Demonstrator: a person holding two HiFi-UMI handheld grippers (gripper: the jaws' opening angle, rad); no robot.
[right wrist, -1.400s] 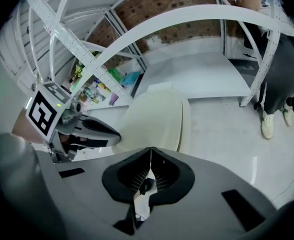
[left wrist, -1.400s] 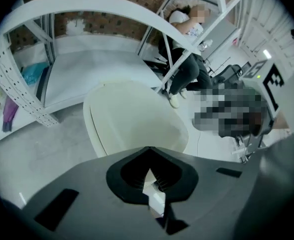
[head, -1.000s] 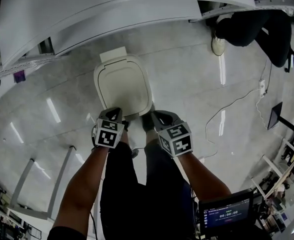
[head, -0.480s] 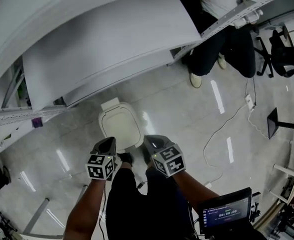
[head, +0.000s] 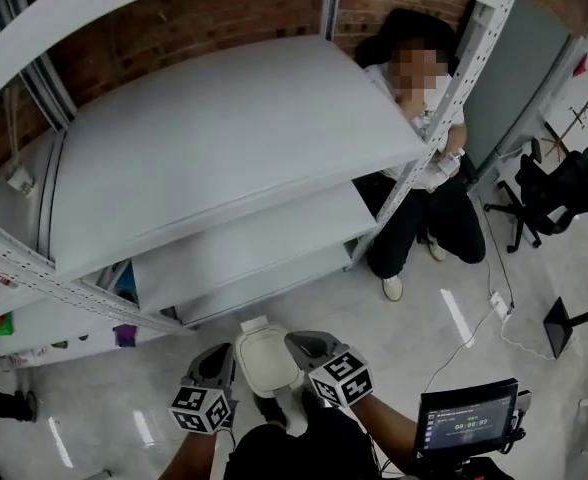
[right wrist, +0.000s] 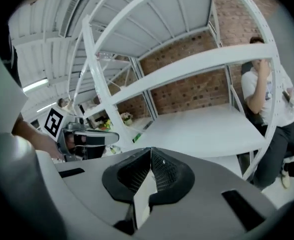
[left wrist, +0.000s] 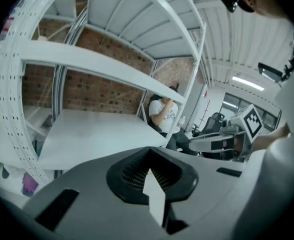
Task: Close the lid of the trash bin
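The white trash bin (head: 265,359) stands on the pale floor at the bottom of the head view, its lid lying flat on top. My left gripper (head: 217,356) is just left of the bin and my right gripper (head: 299,345) just right of it, both held above it. In the left gripper view the left gripper (left wrist: 149,153) has its jaws pressed together with nothing between them. The right gripper (right wrist: 150,153) looks the same in its own view. Both point at the shelving, and the bin is hidden in both gripper views.
A white metal shelving unit (head: 224,158) stands against a brick wall (head: 174,18) behind the bin. A person (head: 424,178) sits on the floor at its right end. A black office chair (head: 574,183), a floor cable (head: 471,340) and a small monitor (head: 467,419) are on the right.
The head view has swung upward and away from the floor. The bin now looks small and low in the picture, and the shelves and seated person have come into view. Both grippers stay beside the bin.
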